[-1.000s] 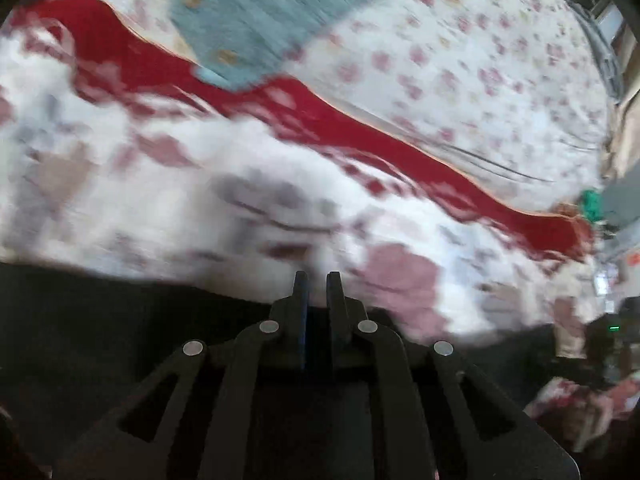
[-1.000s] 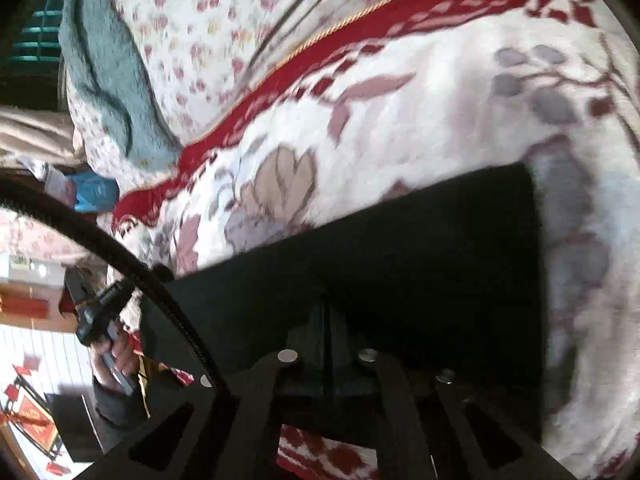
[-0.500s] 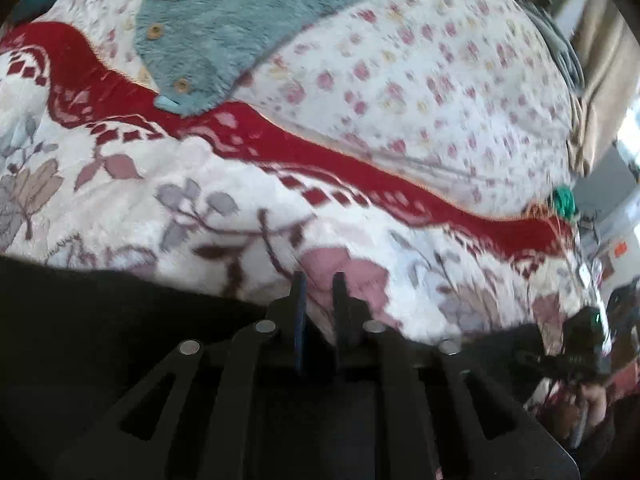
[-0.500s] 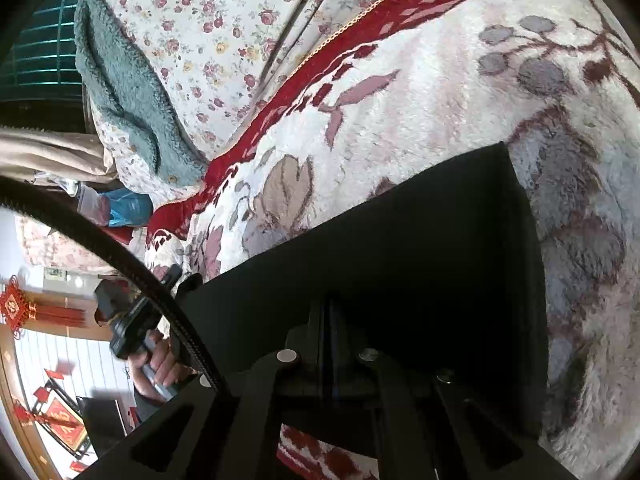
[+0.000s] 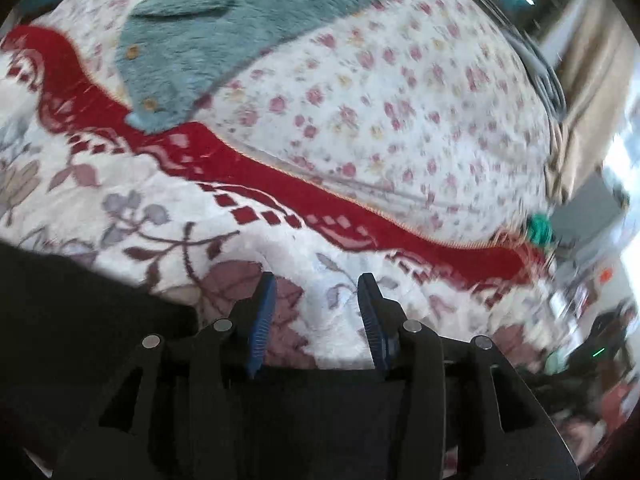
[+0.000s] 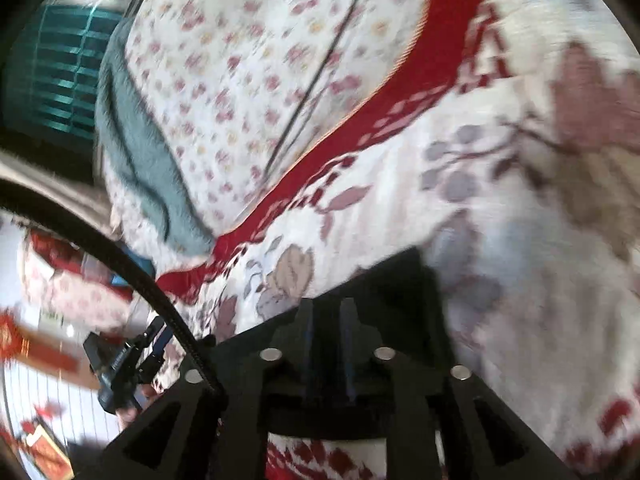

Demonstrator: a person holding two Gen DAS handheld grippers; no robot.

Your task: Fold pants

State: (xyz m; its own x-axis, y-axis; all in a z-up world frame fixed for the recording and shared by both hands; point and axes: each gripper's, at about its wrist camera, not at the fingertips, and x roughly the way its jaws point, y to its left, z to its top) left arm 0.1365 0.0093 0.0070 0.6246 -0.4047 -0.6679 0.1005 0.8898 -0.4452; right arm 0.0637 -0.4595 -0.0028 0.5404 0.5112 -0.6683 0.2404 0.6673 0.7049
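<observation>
Black pants (image 5: 80, 320) lying on a flowered blanket (image 5: 160, 208), left gripper (image 5: 316, 312) spread wide above their edge, right gripper (image 6: 326, 328) slightly parted over the cloth, holding nothing.

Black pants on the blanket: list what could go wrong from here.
1. The left gripper is open and the right gripper has a gap, so the black pants may spring back out of their fold.
2. The plush floral blanket could snag in the jaws on regrasp.
</observation>
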